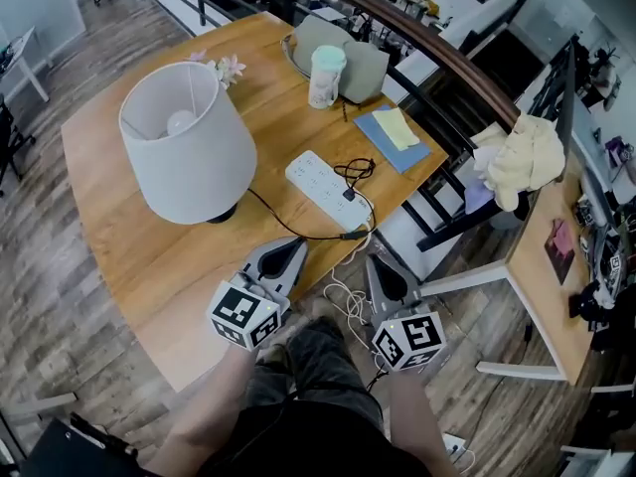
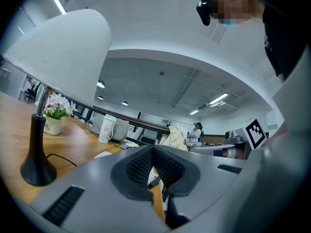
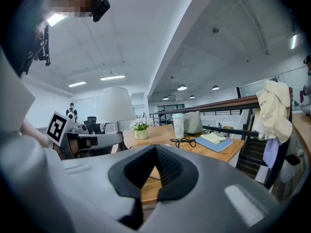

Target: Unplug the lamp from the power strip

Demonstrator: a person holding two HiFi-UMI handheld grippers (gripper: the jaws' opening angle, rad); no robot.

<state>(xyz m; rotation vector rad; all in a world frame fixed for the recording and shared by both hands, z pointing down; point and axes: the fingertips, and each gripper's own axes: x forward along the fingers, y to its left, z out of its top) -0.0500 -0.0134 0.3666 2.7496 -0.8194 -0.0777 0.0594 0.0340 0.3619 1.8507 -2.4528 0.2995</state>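
Note:
A lamp with a white shade [image 1: 189,139] stands on the wooden table [image 1: 129,237]. Its black cord [image 1: 288,229] runs along the front edge to a black plug [image 1: 348,195] seated in the white power strip [image 1: 320,185]. My left gripper [image 1: 294,246] hovers at the table's front edge, just short of the cord, with its jaws shut and empty. Right of it, off the table edge, my right gripper [image 1: 379,264] is also shut and empty. In the left gripper view the lamp [image 2: 56,57] fills the left beyond the shut gripper [image 2: 153,149]. In the right gripper view the gripper [image 3: 155,149] faces the lamp [image 3: 115,106].
A white tumbler [image 1: 326,76], a grey bag [image 1: 360,63], a blue notebook [image 1: 394,139] and a small flower pot [image 1: 229,68] sit at the table's far side. A black railing [image 1: 437,58] runs behind the table, with a cream cloth [image 1: 522,159] draped at the right. White cables [image 1: 343,291] hang below the front edge.

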